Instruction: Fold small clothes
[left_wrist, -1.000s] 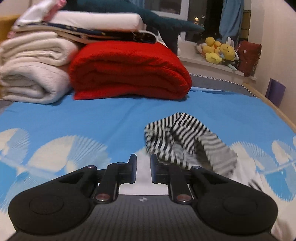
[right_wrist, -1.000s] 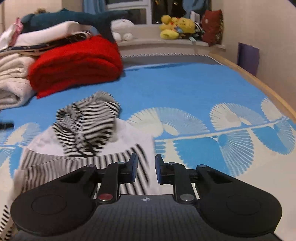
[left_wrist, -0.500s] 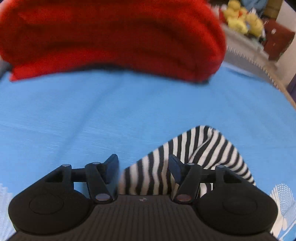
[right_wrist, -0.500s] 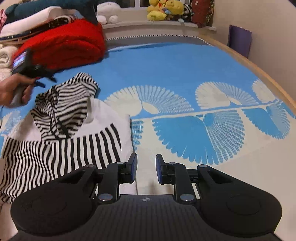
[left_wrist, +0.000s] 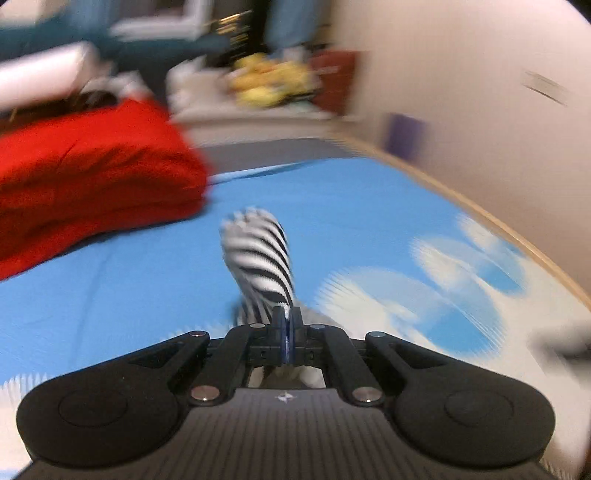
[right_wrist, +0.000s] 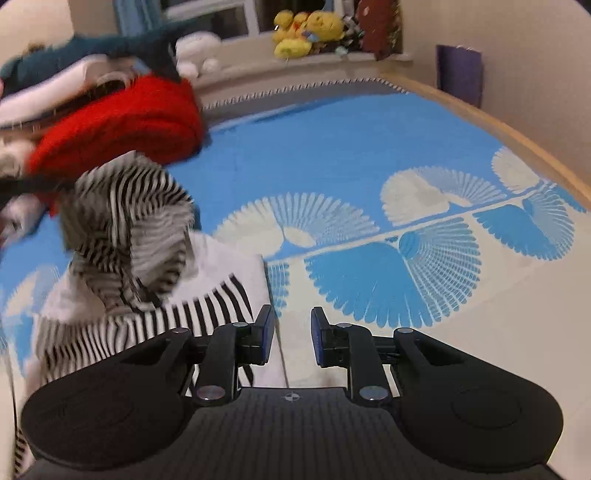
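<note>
— Blue sheet (right_wrist: 332, 147) with white fan prints, spread over a bed; wooden rail (right_wrist: 498, 125) along the right edge, pale wall beyond.

— At the back?

— Red blanket (right_wrist: 122, 122), folded thick and soft. Yellow toys (right_wrist: 306, 33) on the sill by the window.

— Hard to read?

— Left view smeared throughout. Pile behind the blanket only a blur of white and teal.

— The garment?

— Striped top (right_wrist: 125, 229), black and white, lying on the sheet at left; hood end lifted.

— Tools?

— Left gripper (left_wrist: 287, 325) just closed, pinched on the top's striped fabric. Right gripper (right_wrist: 291, 332) parted a little, holding nothing, just beside the hem.
</note>
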